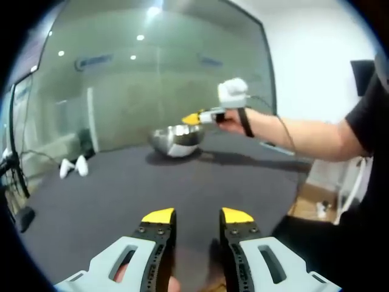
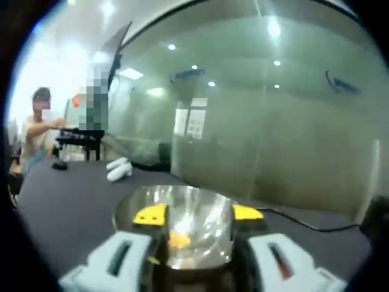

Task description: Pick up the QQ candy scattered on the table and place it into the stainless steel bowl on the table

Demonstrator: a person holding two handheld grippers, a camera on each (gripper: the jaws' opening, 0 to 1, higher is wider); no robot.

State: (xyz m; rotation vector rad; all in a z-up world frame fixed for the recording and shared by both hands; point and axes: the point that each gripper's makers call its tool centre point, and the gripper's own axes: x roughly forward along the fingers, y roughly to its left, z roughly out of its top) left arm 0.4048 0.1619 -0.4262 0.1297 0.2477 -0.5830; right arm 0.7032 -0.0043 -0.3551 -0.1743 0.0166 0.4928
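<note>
The stainless steel bowl (image 1: pixel 176 139) stands on the dark table (image 1: pixel 121 201) toward the far side. In the left gripper view my left gripper (image 1: pixel 197 216) hangs low over the near table, jaws open with nothing between them. The right gripper (image 1: pixel 203 117), held by a hand, hovers at the bowl's right rim. In the right gripper view my right gripper (image 2: pixel 199 213) is open directly above the bowl (image 2: pixel 200 207). A small yellow-orange candy (image 2: pixel 180 239) shows inside the bowl, below the gap between the jaws and touching neither.
Two white objects (image 1: pixel 73 165) lie on the table left of the bowl, also seen as white objects (image 2: pixel 118 169). A black cable (image 2: pixel 304 224) runs across the table behind the bowl. A person (image 2: pixel 36 131) sits at a far desk. A glass wall (image 1: pixel 152 79) backs the table.
</note>
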